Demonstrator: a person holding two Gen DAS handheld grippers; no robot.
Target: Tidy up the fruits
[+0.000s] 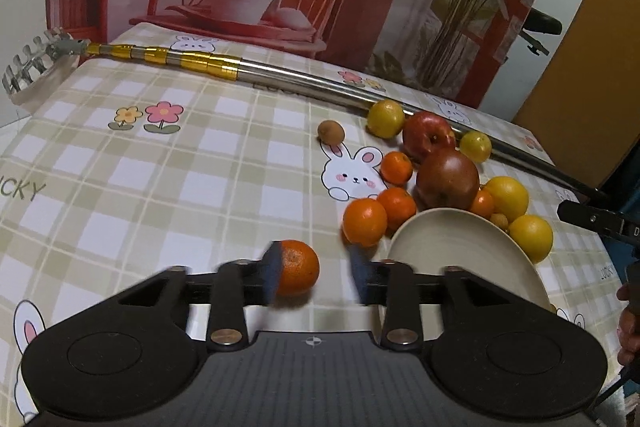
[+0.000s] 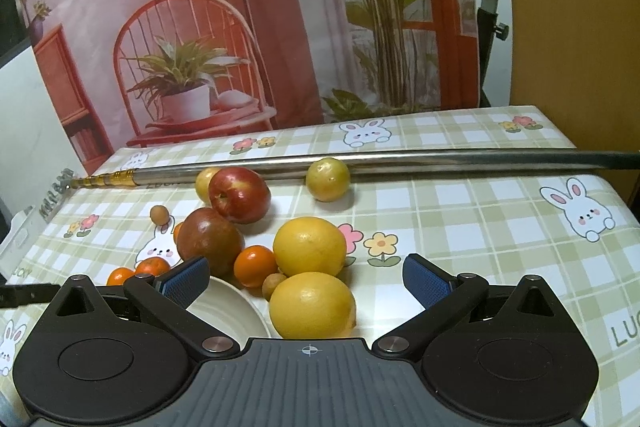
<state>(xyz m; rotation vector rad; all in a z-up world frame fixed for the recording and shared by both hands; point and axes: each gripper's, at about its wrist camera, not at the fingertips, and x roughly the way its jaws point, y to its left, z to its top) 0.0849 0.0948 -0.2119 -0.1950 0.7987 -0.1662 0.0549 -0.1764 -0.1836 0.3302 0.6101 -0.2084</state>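
Between the left gripper (image 1: 314, 277) fingers, a small mandarin (image 1: 298, 267) rests against the left pad; the right pad stands clear of it, so the jaws are partly open and grip nothing. Just beside it on the right lies the empty cream plate (image 1: 452, 247), tilted in this view. The right gripper (image 2: 306, 277) hangs wide open and empty above the plate's edge and two large yellow citrus fruits (image 2: 310, 247). Beyond the plate, oranges, two red apples (image 1: 446, 179) and lemons cluster on the checked tablecloth (image 1: 160, 187). Farthest back lies a telescopic metal pole (image 1: 280, 75). Judged step: sorting mandarins. Next move requires choosing another fruit.
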